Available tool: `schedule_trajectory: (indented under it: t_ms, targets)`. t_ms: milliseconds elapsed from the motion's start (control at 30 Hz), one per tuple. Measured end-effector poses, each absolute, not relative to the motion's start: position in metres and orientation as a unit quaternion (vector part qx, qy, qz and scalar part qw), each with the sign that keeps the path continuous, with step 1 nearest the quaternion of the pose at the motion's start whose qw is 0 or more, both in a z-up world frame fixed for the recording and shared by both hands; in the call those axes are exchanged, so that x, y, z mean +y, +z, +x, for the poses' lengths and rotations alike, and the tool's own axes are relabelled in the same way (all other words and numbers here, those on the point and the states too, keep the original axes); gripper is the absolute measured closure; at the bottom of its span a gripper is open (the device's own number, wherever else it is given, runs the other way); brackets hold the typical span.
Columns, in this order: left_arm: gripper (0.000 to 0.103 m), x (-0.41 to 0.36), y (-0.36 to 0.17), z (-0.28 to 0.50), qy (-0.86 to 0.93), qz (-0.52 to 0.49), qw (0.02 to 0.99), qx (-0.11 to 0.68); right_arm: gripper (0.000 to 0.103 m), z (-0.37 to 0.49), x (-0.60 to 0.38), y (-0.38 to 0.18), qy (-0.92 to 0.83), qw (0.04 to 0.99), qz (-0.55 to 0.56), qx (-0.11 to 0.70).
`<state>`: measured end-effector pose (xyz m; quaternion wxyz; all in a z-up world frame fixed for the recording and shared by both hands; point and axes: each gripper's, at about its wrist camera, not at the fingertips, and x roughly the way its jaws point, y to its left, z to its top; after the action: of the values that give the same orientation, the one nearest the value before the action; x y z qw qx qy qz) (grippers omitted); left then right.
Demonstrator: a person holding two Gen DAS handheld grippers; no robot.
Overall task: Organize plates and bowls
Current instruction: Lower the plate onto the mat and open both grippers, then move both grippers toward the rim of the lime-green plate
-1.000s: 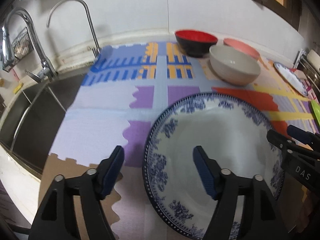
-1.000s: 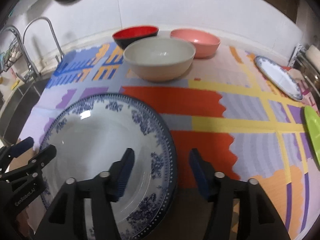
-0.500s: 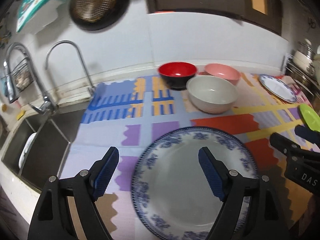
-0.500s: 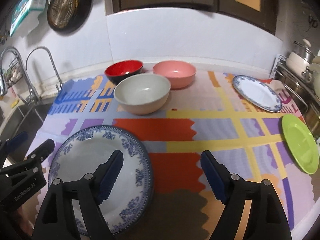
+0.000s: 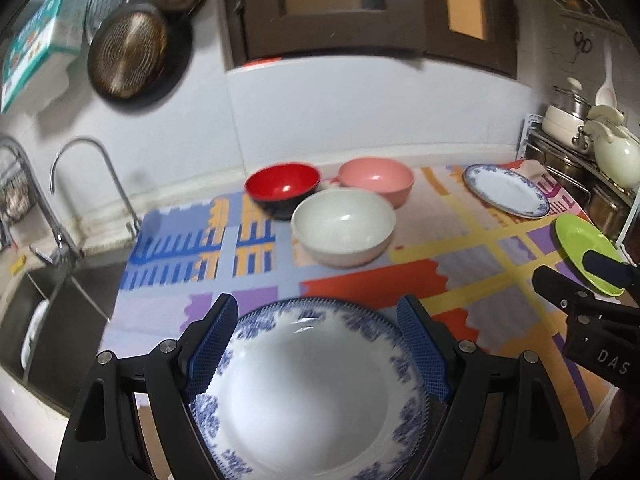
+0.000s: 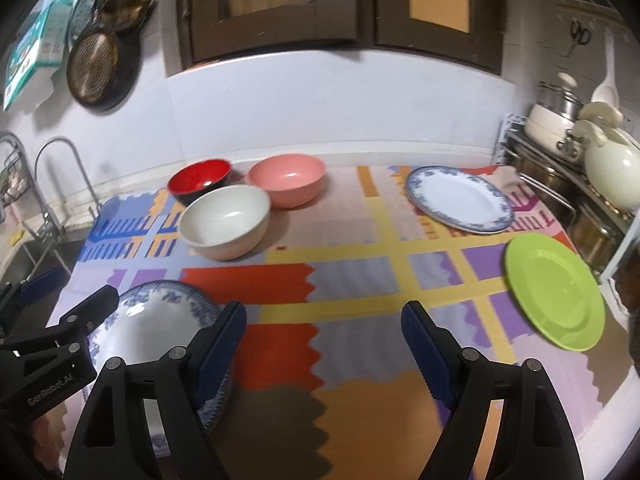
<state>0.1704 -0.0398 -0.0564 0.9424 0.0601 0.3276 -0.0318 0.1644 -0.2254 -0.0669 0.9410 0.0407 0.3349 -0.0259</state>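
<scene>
A patterned mat [image 6: 352, 280] covers the tabletop [image 6: 616, 396]. Left gripper [image 5: 318, 354] and right gripper [image 6: 322, 354] hang with jaws apart, gripping nothing; sink [image 5: 44, 304] left, bowls [image 6: 224, 224] beyond.

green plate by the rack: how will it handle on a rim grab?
The green plate looks like plastic: probably light, stiff, unlikely to break. Its glossy, shallow rim may slip between the pads. It lies flat on the mat, so getting a finger under looks awkward.

left gripper [image 5: 316, 344]: hovering wide-jawed over deep blue-and-white plate [image 5: 308, 396] | beyond plate: white bowl [image 5: 343, 227], red bowl [image 5: 282, 189], pink bowl [image 5: 376, 179] sitting clustered | far right of plate: green plate [image 5: 585, 251] lying, right gripper [image 5: 576, 280] overlapping it
</scene>
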Motion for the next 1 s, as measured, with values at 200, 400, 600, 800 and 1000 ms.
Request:
schedule_trajectory:
  t_ms: [200, 400, 600, 800, 1000]
  targets:
    - [0.018, -0.072, -0.043, 0.174, -0.056, 0.048, 0.949, 0.307, 0.023, 0.157, -0.258, -0.058, -0.051, 0.945, 0.044, 0.321]
    - [0.018, -0.110, -0.036, 0.178, -0.098, 0.044, 0.950, 0.294, 0.023, 0.149, -0.296, -0.049, -0.079, 0.948, 0.049, 0.305]
    - [0.016, -0.150, -0.024, 0.182, -0.124, 0.052, 0.953, 0.273, 0.023, 0.141, -0.332, -0.041, -0.112, 0.950, 0.053, 0.286]
    - [0.016, -0.192, -0.016, 0.191, -0.162, 0.058, 0.947, 0.270, 0.023, 0.136, -0.372, -0.036, -0.150, 0.948, 0.066, 0.273]
    - [0.016, -0.238, -0.018, 0.201, -0.193, 0.067, 0.940, 0.273, 0.023, 0.129, -0.410, -0.036, -0.192, 0.940, 0.080, 0.269]
